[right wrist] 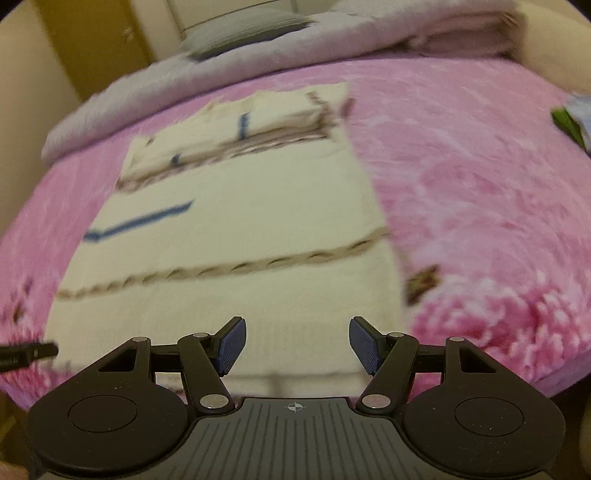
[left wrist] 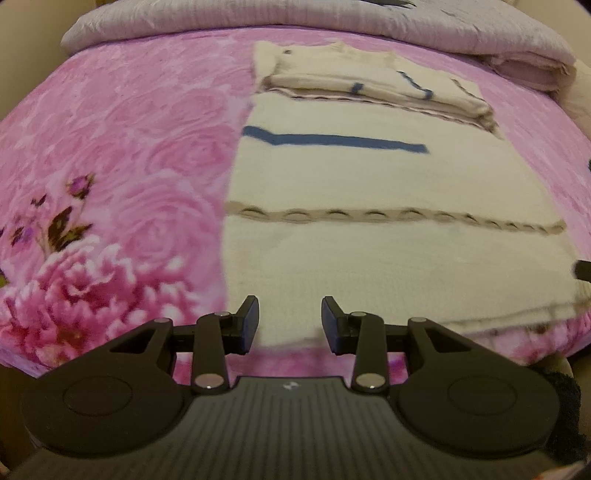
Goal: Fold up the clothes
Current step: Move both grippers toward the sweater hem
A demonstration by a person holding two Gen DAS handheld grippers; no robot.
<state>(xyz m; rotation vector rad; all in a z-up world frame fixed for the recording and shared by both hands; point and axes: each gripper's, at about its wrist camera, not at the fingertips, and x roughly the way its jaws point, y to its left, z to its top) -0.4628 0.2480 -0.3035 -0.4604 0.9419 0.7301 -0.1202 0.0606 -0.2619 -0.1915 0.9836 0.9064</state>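
Note:
A cream knitted garment (left wrist: 369, 177) (right wrist: 236, 229) with a blue stripe and a beige cable band lies flat on the pink floral bed cover (left wrist: 122, 155) (right wrist: 472, 192). Its far end is folded over into a thick layer (left wrist: 373, 88) (right wrist: 236, 125). My left gripper (left wrist: 290, 321) hovers open above the garment's near left hem, nothing between its blue pads. Over the near right hem, my right gripper (right wrist: 297, 345) stands open wider and is also empty. A dark tip of the other gripper shows at the right edge of the left wrist view (left wrist: 583, 269) and at the left edge of the right wrist view (right wrist: 29, 352).
A folded pale lilac quilt (left wrist: 332, 22) (right wrist: 258, 59) lies along the far side of the bed. A grey pillow (right wrist: 243, 33) rests behind it. A green and pale object (right wrist: 572, 118) sits at the bed's right edge. The bed's near edge drops off just below both grippers.

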